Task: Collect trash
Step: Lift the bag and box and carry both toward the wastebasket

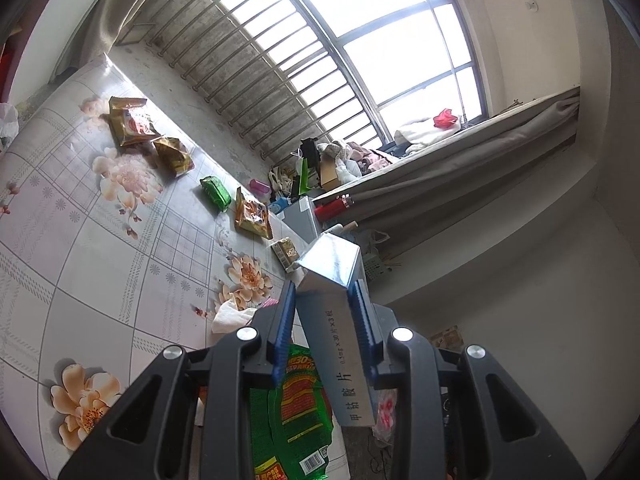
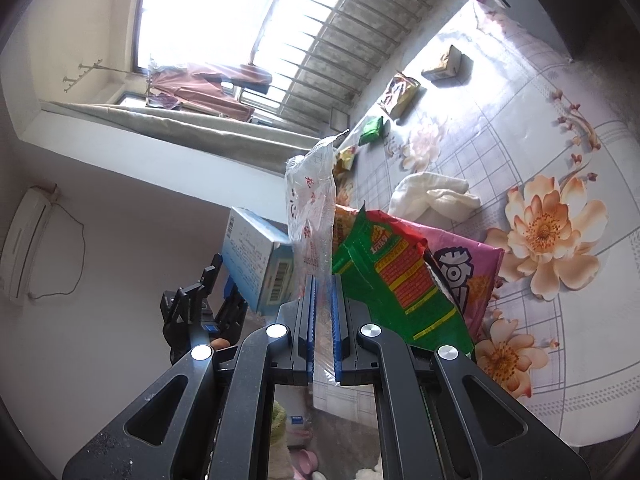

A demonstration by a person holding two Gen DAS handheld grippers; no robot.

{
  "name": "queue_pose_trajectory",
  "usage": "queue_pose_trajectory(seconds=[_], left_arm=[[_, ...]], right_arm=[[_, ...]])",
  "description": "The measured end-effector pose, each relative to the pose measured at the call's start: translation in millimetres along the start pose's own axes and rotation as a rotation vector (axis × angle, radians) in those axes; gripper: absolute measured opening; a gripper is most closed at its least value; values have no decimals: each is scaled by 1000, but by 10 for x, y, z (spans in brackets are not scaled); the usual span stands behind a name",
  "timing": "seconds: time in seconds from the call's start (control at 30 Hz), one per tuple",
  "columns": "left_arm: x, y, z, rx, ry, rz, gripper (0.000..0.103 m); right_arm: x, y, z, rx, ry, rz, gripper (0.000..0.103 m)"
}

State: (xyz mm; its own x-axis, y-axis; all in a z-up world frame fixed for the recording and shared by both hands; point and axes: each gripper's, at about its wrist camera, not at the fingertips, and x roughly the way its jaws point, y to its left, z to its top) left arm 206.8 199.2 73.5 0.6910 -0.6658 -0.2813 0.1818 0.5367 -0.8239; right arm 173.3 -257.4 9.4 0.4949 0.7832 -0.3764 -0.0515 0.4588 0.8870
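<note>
My left gripper (image 1: 326, 292) is shut on a white and blue medicine box (image 1: 340, 312) and holds it above the table edge; the box also shows in the right wrist view (image 2: 256, 256). My right gripper (image 2: 324, 280) is shut on the rim of a clear plastic bag (image 2: 312, 208) that holds a green wrapper (image 2: 384, 276) and a pink wrapper (image 2: 460, 276). The left gripper (image 2: 200, 304) shows just left of the bag. Loose snack wrappers (image 1: 134, 122) (image 1: 216, 192) (image 1: 252, 214) and a crumpled tissue (image 2: 432, 196) lie on the floral tablecloth (image 1: 80, 240).
A small brown packet (image 2: 444, 64) and a gold wrapper (image 2: 400, 92) lie at the far end of the table. A barred window (image 1: 320, 40) and a cluttered sill (image 1: 360, 156) lie beyond. A wall air conditioner (image 2: 24, 240) is at the left.
</note>
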Motion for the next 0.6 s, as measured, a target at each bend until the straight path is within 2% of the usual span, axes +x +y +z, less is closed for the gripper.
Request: queue_pose_trajectory(seconds=[0.3,0.43,0.6], left_arm=[[-93,-425,-182,72,3,-49,27],[38,-679,-354,123,55,-73,27],[381,-1009,-683,173,154,-102,27]], right_arm=[[-388,-42,-136,13,-74,50,5],[-688,-148,-264,32,-139,62,5],[-1161,-409,-438,84,-237,78,5]])
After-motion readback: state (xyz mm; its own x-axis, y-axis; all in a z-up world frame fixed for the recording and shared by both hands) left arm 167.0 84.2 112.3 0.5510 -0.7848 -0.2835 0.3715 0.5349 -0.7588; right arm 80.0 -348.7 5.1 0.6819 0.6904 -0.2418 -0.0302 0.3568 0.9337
